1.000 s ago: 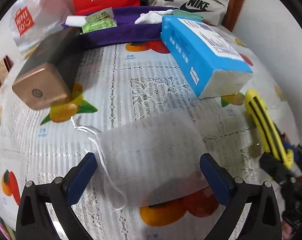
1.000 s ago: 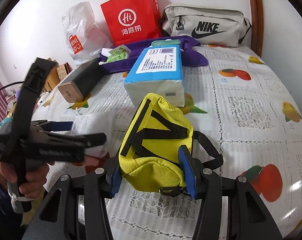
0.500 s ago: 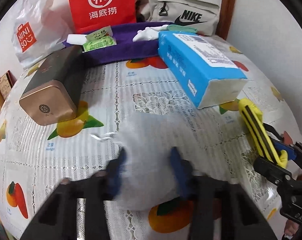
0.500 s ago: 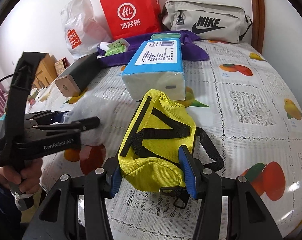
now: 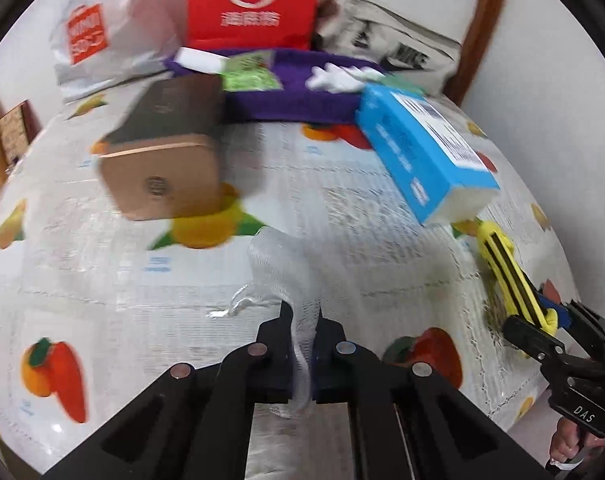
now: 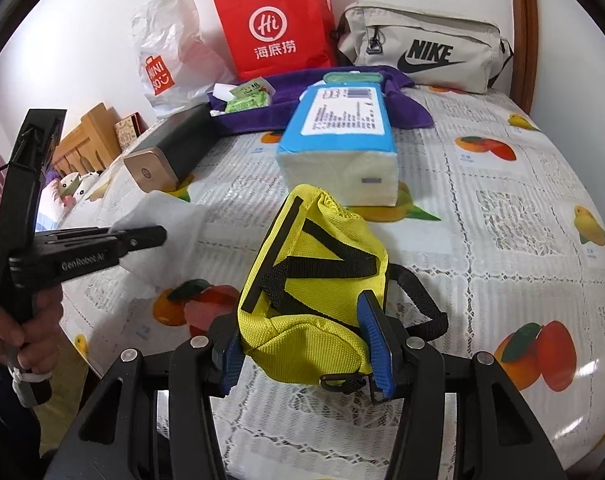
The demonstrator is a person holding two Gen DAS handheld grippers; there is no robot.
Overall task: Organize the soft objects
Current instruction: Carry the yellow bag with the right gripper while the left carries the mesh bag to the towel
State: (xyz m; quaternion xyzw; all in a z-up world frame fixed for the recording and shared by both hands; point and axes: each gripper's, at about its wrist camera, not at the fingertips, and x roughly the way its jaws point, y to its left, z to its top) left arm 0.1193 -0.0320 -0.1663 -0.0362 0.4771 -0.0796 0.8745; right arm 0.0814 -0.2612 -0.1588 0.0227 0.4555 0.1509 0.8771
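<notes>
White mesh pouch: pinched between just-closed jaws of left gripper, bunched ahead of them over tablecloth. Yellow bag: clamped in right gripper, extending forward; tissue pack beyond.

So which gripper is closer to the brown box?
Left. The left gripper, pinching the white mesh bag, sits just short of the brown box; the right gripper, holding the yellow pouch, is farther off.
</notes>
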